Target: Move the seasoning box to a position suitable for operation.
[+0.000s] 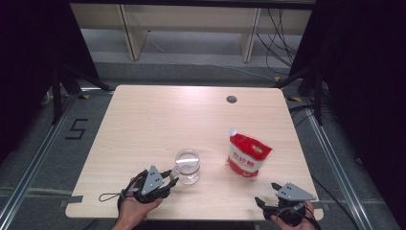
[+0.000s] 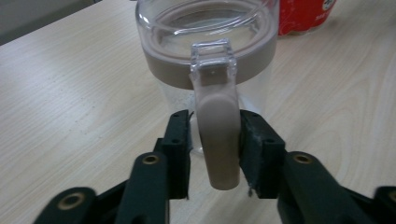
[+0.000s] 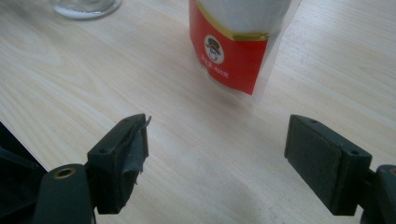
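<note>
1 grip made so far: left gripper (image 2: 215, 140) clamped on the taupe handle (image 2: 217, 135) of the clear plastic jug w/ taupe collar (image 1: 186, 165), jaws pressed to both sides of it. Jug upright on the pale wooden table (image 1: 143, 124), near the front edge, lid on as far as visible. Right gripper (image 3: 217, 158) spread wide, holding nothing, low over the front right corner. Red-and-white stand-up pouch (image 1: 247, 154) ahead of it, apart from the jaws, top corner looks snipped. Judged approx 1/3 done: jug secured; pouch not yet gripped; probably lifting and pouring into jug left.
</note>
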Demonstrator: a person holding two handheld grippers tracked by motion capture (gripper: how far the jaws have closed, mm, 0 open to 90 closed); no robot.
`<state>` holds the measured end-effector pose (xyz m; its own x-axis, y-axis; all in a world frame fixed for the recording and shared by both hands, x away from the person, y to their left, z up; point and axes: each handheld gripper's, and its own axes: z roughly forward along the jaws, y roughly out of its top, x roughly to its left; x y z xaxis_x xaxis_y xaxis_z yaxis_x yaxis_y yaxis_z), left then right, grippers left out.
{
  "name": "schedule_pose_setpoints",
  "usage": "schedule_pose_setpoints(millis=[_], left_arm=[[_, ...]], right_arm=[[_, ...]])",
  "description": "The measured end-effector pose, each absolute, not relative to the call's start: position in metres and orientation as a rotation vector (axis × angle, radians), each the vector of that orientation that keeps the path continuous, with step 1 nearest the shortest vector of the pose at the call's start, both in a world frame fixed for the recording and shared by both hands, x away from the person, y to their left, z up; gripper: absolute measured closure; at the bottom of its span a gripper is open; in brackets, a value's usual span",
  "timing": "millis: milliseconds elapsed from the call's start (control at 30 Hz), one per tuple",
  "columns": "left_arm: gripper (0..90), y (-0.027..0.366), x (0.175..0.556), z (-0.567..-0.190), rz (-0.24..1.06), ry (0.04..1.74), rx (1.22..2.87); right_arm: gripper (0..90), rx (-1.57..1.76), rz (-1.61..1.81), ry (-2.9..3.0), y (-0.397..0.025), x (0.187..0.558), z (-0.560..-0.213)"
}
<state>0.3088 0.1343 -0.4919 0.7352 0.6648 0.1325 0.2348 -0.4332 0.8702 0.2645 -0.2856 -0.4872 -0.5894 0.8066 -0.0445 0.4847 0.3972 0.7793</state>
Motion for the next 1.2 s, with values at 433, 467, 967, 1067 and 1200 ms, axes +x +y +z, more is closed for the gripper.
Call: schedule_pose_setpoints(millis=[433, 467, 967, 1067, 1200], left_arm=[[70.4, 0.15, 0.319, -0.493, 0.625, 0.704, 1.993], [70.6, 0.152, 0.321, -0.493, 0.629, 0.716, 1.982], [75.0, 0.158, 0.342, -0.496, 0.683, 0.783, 1.932], [75.0, 0.157, 0.341, -0.497, 0.662, 0.786, 1.923], [74.6, 0.152, 0.336, -0.496, 0.627, 0.761, 1.915]], right_arm=[[23.0, 1.076, 1.061, 2.26, -0.285, 0.265, -0.488], [23.0, 1.085, 1.055, 2.271, -0.284, 0.265, -0.487], [23.6, 1.083, 1.046, 2.274, -0.283, 0.265, -0.488], [23.8, 1.084, 1.047, 2.282, -0.283, 0.265, -0.488], [24.0, 1.062, 1.04, 2.279, -0.283, 0.265, -0.488]])
